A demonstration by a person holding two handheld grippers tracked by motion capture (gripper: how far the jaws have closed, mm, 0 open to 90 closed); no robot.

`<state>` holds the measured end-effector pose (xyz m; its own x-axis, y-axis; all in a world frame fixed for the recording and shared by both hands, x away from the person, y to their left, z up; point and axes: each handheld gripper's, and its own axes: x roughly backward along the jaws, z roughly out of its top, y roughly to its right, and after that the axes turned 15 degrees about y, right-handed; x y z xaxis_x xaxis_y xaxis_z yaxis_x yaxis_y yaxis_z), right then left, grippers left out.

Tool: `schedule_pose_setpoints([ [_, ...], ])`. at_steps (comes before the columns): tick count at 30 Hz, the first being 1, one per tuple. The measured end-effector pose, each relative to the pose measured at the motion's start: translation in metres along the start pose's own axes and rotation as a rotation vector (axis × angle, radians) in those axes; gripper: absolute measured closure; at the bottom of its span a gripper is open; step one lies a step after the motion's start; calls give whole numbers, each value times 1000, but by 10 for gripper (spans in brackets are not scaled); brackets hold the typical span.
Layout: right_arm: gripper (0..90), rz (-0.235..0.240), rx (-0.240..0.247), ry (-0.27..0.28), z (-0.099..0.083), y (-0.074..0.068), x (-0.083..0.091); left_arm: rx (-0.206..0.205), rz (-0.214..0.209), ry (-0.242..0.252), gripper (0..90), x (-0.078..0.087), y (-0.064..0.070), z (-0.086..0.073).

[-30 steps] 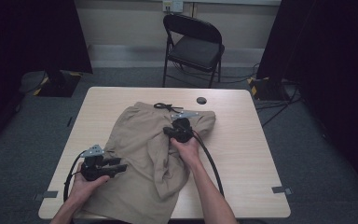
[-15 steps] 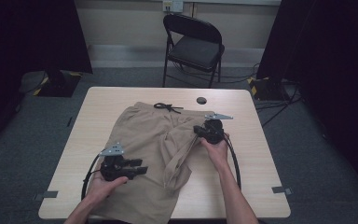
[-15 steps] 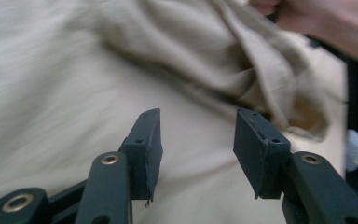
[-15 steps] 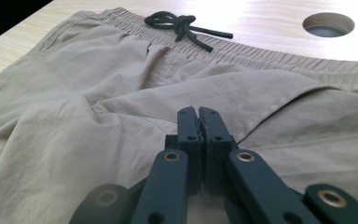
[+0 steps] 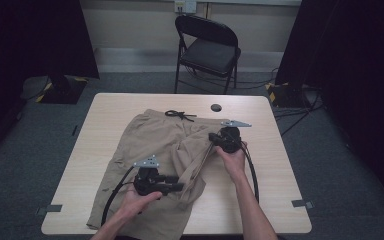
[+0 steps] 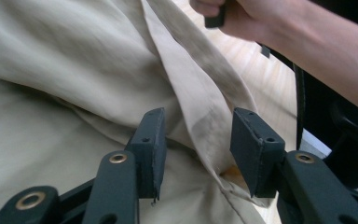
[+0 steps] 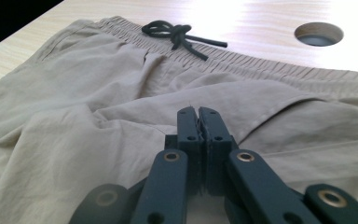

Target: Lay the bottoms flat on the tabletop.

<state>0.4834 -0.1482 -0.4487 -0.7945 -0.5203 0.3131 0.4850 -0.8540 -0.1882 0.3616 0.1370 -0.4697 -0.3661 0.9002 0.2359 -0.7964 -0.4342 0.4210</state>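
Observation:
Khaki shorts [image 5: 145, 145] lie spread on the wooden table [image 5: 280, 175], waistband at the far side with a black drawstring [image 5: 179, 115] tied in a bow. My right gripper [image 5: 212, 137] is shut on a fold of the shorts' right leg and holds it taut in a raised ridge [image 5: 200, 160]. In the right gripper view the jaws [image 7: 198, 116] press together at the cloth, the drawstring [image 7: 177, 33] beyond. My left gripper [image 5: 180, 186] is open at the lower end of that ridge. In the left gripper view its jaws [image 6: 196, 144] straddle the raised fold [image 6: 200, 112] near the hem.
A round cable hole [image 5: 216, 107] sits in the table just beyond the waistband. A black folding chair [image 5: 210, 50] stands behind the table's far edge. Bare tabletop lies to the right of the shorts and along the far left.
The right gripper has moved right and slightly toward me, drawing the leg fabric into a taut ridge. The left gripper has moved right across the shorts to that ridge.

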Motion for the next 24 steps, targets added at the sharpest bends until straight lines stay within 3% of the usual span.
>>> schedule_pose_setpoints([
  [4, 884, -13, -8, 12, 3, 5, 3, -14, 0, -45, 537, -10, 9, -7],
  [7, 884, -23, -7, 19, 6, 9, 6, -38, 0, -48, 575, -14, 10, -11],
  [9, 884, -28, -10, 24, 8, 11, 7, -43, -6, -52, 707, -14, 9, -11],
  [10, 884, -30, -13, 26, 8, 12, 8, -48, -21, -50, 707, -15, 9, -12],
  [12, 884, -38, -19, 31, 9, 16, 11, -45, -25, -41, 846, -14, 7, -12],
  [14, 884, -39, -27, 34, 9, 19, 14, -44, -32, -20, 895, -11, 8, -10],
  [18, 884, -34, -23, 50, 13, 21, 22, -35, -43, 8, 899, -7, 10, -6],
  [24, 884, -34, -7, 57, 13, 21, 31, -41, -54, 11, 900, -6, 14, -4],
])
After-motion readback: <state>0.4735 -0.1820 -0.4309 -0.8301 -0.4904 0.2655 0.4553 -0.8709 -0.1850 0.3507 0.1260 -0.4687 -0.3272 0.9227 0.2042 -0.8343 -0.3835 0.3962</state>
